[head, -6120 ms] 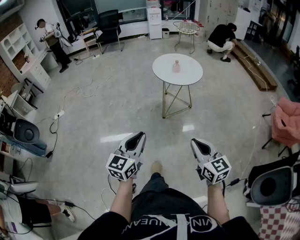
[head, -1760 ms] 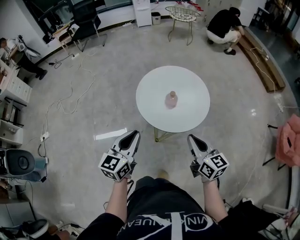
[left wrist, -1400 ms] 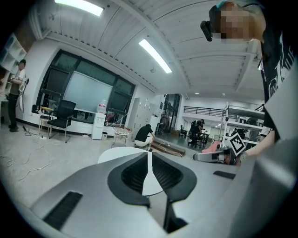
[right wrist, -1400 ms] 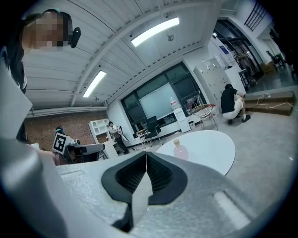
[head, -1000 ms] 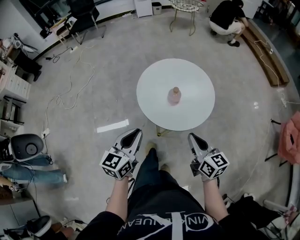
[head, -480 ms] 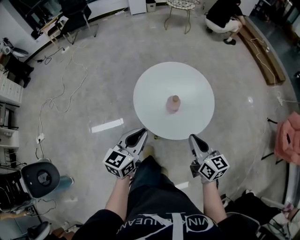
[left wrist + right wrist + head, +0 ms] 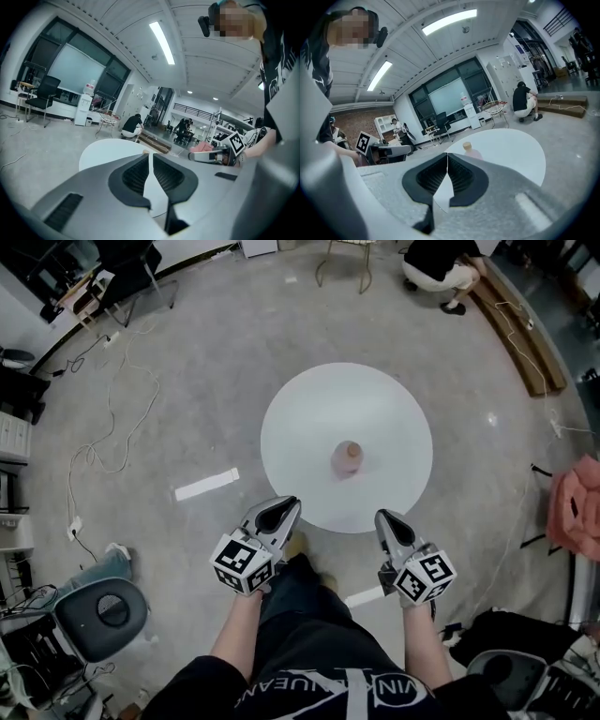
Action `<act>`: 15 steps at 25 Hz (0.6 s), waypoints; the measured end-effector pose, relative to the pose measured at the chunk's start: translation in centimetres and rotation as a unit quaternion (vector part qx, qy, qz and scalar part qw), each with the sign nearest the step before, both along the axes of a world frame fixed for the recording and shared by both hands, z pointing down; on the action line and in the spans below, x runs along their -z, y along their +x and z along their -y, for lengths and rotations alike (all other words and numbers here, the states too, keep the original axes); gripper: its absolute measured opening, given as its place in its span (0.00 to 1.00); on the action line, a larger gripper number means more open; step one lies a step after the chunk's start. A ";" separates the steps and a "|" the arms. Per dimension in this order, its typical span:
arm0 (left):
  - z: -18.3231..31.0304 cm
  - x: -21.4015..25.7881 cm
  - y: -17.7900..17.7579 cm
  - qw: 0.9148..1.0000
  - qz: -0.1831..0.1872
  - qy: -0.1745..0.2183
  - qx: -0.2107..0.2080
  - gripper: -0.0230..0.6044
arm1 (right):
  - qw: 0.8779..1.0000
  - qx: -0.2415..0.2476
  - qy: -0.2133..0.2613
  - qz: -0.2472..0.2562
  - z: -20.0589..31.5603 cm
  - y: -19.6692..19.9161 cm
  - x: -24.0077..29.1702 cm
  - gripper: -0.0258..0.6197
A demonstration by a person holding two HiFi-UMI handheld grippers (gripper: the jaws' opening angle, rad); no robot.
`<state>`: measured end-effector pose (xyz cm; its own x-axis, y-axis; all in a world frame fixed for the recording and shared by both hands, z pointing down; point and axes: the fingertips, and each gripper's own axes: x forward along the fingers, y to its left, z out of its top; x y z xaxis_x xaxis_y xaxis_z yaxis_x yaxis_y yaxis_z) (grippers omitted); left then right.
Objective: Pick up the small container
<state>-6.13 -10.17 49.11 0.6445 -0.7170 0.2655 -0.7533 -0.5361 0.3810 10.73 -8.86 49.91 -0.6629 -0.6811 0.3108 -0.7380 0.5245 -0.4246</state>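
Reading this as the approach step: nothing is picked up yet. The target is the small container, a pinkish bottle with a tan cap, upright near the middle of the round white table, with nothing else on the table. The left gripper and right gripper hover side by side at the table's near edge, both well short of the bottle.

The right jaws are fully closed, nothing in them. The left jaws are down to a thin slit, also empty. In the right gripper view the bottle sits just above and right of the jaw tips, so the right one looks better lined up.

Next move, my call: spread the right jaws wider than the bottle, reach forward and down to body height, straddle it below the cap, then close.

Risk: the bottle looks light and narrow, so an off-centre jaw could tip it.
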 end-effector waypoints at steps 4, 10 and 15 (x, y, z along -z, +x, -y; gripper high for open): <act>2.3 -1.0 0.0 1.000 -0.007 -0.006 -0.017 0.09 | 1.000 -0.002 0.002 -0.007 1.7 -0.9 -0.6 0.05; 4.3 -2.8 -0.2 0.999 -0.019 -0.020 -0.039 0.09 | 1.000 0.004 0.004 -0.022 2.8 -2.9 -1.6 0.05; 5.5 -5.0 -0.3 0.997 -0.031 -0.031 -0.056 0.09 | 0.999 0.007 0.010 -0.045 3.9 -4.5 -2.9 0.06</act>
